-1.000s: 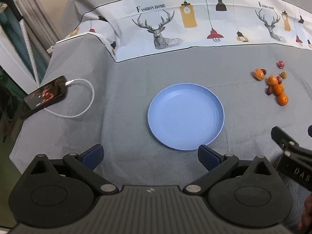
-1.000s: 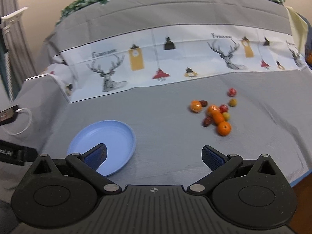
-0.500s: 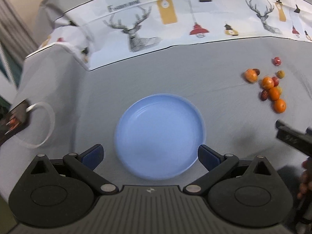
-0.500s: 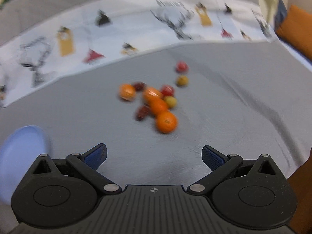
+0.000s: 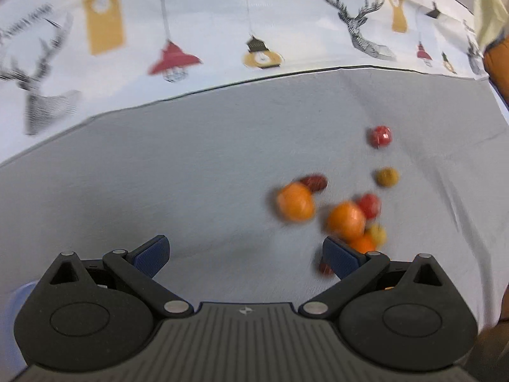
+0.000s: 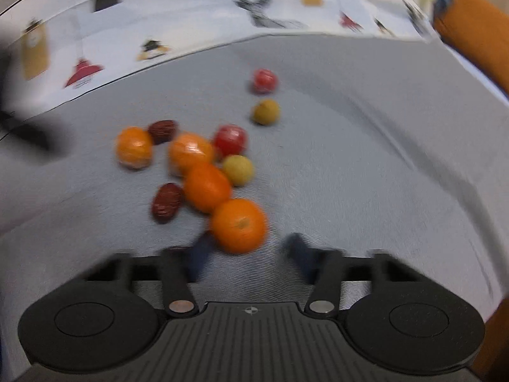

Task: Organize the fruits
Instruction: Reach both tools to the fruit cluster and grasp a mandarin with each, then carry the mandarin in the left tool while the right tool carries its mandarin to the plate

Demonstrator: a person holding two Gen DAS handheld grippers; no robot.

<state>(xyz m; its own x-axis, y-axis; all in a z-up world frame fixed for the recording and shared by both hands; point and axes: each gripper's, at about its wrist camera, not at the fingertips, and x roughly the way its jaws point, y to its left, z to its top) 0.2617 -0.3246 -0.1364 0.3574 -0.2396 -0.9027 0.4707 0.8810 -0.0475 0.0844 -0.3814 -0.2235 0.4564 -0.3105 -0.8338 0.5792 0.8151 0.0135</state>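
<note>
A heap of small fruits lies on the grey cloth (image 6: pixel 350 146): several oranges, two dark red dates, red and yellow-green round fruits. In the right wrist view the nearest orange (image 6: pixel 238 224) sits right at the tips of my right gripper (image 6: pixel 249 253), close to the left finger. Its jaws are closing and blurred, and I see no pad pressing on the fruit. In the left wrist view my left gripper (image 5: pixel 246 251) hangs open over bare cloth, with the fruit heap (image 5: pixel 345 219) by its right fingertip (image 5: pixel 340 254), partly hidden behind it.
A white printed band with deer and lamps (image 5: pixel 222 31) runs across the far side of the cloth. An orange cushion-like thing (image 6: pixel 474 25) lies at the far right edge. A pale blue sliver, perhaps the plate (image 5: pixel 19 289), shows at the lower left.
Both grippers have swung right and down towards the fruit heap. The blue plate has slid out of the left view. The right jaws have narrowed from wide open.
</note>
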